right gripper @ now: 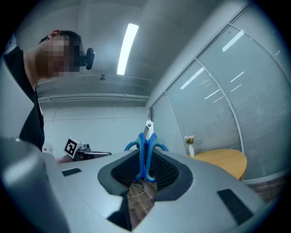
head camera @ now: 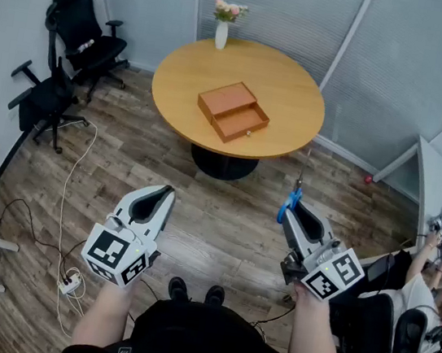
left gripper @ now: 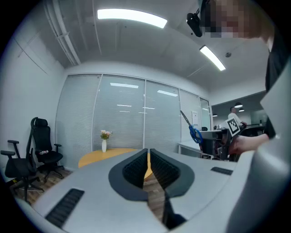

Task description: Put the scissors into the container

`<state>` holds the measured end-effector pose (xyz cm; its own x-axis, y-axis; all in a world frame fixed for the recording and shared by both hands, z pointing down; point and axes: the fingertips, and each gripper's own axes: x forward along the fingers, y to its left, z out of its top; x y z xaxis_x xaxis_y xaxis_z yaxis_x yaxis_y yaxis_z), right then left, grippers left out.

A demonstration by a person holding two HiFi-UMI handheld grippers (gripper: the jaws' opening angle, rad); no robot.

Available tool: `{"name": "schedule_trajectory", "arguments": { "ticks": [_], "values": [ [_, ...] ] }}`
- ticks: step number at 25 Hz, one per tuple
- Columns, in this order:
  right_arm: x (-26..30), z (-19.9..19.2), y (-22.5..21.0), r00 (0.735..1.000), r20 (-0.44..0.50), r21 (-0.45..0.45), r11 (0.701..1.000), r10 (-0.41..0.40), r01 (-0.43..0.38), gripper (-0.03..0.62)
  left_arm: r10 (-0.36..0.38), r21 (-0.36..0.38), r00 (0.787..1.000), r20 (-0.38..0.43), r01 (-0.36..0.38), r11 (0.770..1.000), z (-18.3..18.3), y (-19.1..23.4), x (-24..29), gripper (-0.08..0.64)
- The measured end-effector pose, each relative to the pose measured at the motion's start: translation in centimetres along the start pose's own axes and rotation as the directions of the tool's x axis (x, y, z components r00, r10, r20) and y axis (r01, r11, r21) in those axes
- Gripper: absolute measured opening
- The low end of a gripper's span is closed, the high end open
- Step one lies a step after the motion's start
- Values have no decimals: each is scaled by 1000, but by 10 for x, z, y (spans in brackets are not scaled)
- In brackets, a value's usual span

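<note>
Right tongs (right gripper: pixel 144 164) clamping blue scissors (right gripper: pixel 146 148), left tongs (left gripper: pixel 148 158) closed, empty, container (head camera: pixel 228 99) on table (head camera: pixel 293 92)

Round wooden table (head camera: pixel 293 90) — brown container (head camera: pixel 232 111) mid-top, flower vase (head camera: pixel 222 33) at far edge

Blue scissors (right gripper: pixel 146 152) upright; brown container (head camera: pixel 233 111) lies open.

One scissors (right gripper: pixel 141 154), one container (head camera: pixel 232 111), one vase (head camera: pixel 221 35)
</note>
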<state>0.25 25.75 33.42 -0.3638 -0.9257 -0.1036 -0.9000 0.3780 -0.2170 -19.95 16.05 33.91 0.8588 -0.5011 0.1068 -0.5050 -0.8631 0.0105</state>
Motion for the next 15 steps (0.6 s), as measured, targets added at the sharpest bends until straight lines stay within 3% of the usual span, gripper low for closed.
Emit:
{"name": "schedule_trajectory", "arguments": {
  "ticks": [15],
  "values": [
    [-13, 12, -2, 1000, -2, -47, 999, 4, -4, 100, -17, 43, 1000, 23, 16, 999, 16, -13, 7, 28]
  ]
}}
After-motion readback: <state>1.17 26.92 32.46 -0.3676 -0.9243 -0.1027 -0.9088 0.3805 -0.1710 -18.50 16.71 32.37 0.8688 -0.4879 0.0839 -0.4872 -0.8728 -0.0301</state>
